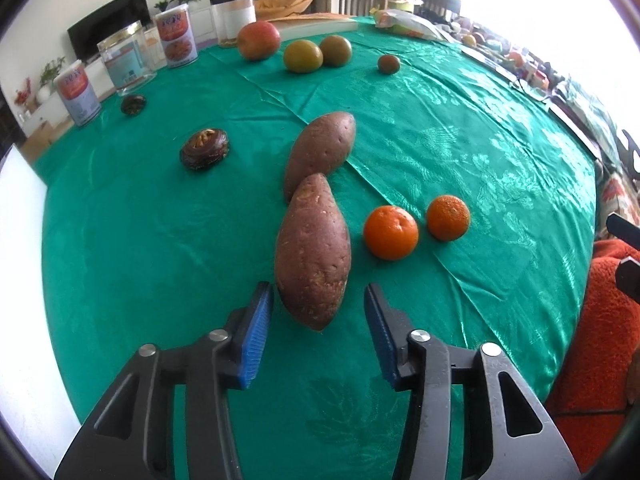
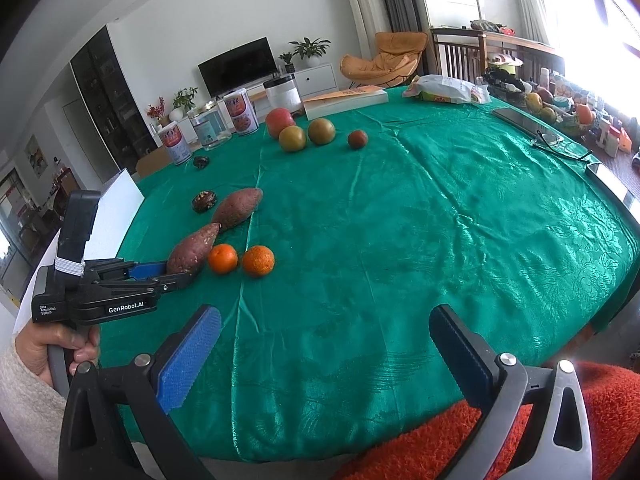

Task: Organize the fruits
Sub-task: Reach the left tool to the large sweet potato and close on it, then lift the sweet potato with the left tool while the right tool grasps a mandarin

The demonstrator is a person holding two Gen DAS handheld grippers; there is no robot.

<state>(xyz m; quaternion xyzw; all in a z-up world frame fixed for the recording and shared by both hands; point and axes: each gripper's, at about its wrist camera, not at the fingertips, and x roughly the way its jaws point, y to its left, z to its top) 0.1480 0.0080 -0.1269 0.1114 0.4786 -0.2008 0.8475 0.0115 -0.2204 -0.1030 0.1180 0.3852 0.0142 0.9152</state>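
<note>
The left claw points down at the green tablecloth with its jaws part-way apart around the near end of a sweet potato. The left blue pad sits right against the potato's skin; the right pad stands a little clear of it, so the potato lies between the jaws without being pinched from both sides. In the right wrist view the same claw shows from the side, held by a hand in a pale sleeve, its tips at the potato's near end.

A second sweet potato lies just beyond the first, their ends touching or nearly so. To the right of the near potato sit two oranges, just beside each other. Left of the far potato lies a dark round fruit with a split top, and a smaller dark one sits farther back near the cans and a glass jar.

At the far side of the cloth are a red apple, two greenish-brown round fruits and a small reddish one.

The right claw hangs wide and empty over the near edge of the tablecloth, well apart from all the fruit.
</note>
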